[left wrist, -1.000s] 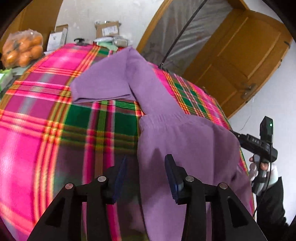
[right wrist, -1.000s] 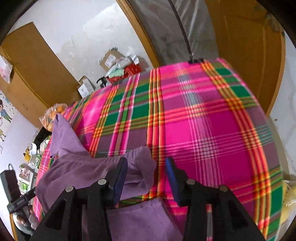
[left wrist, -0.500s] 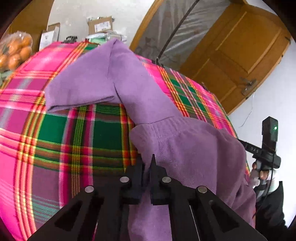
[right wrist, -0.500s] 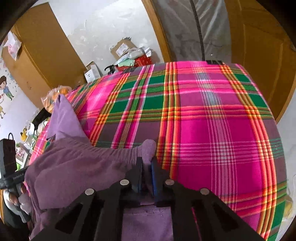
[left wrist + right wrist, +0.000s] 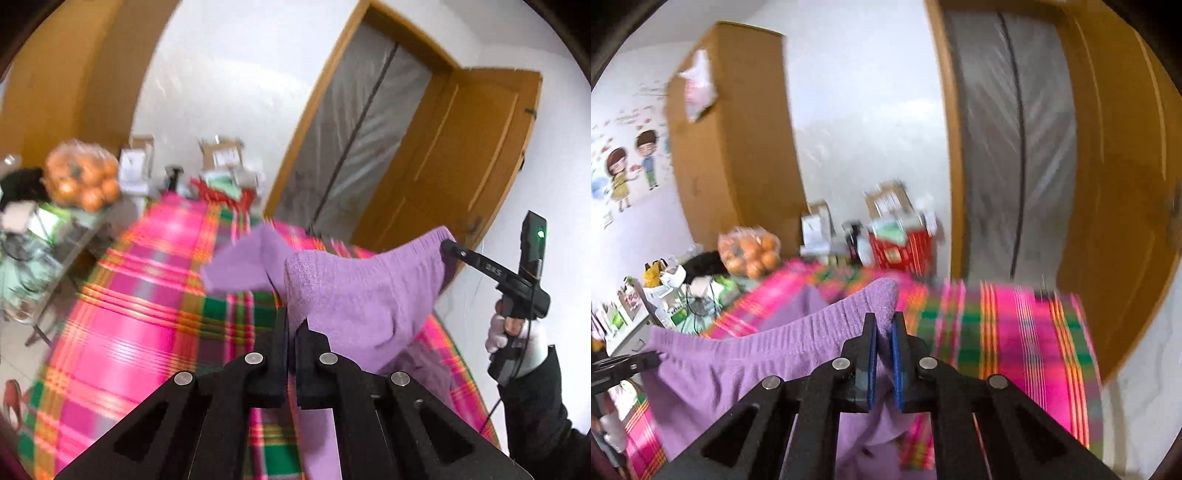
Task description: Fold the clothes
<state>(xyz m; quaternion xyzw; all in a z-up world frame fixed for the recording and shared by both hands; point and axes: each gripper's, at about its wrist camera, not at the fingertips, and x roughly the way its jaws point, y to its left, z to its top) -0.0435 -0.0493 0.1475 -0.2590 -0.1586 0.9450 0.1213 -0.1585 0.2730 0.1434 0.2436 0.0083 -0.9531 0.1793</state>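
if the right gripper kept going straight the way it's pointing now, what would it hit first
Apart from the purple garment it already clamps, the right gripper would probably meet the plaid-covered table first. The red box stands behind that, though depth is unclear.

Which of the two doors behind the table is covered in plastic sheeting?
The nearer doorway, framed in wood, is sealed with grey plastic sheeting. The open wooden door beside it is bare brown panels.

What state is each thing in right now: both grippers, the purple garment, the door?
Left gripper: shut on the purple garment's waistband.
Right gripper: shut on the waistband's other end.
Purple garment: lifted, waistband stretched between grippers, legs trailing on the plaid cloth.
Door: open.
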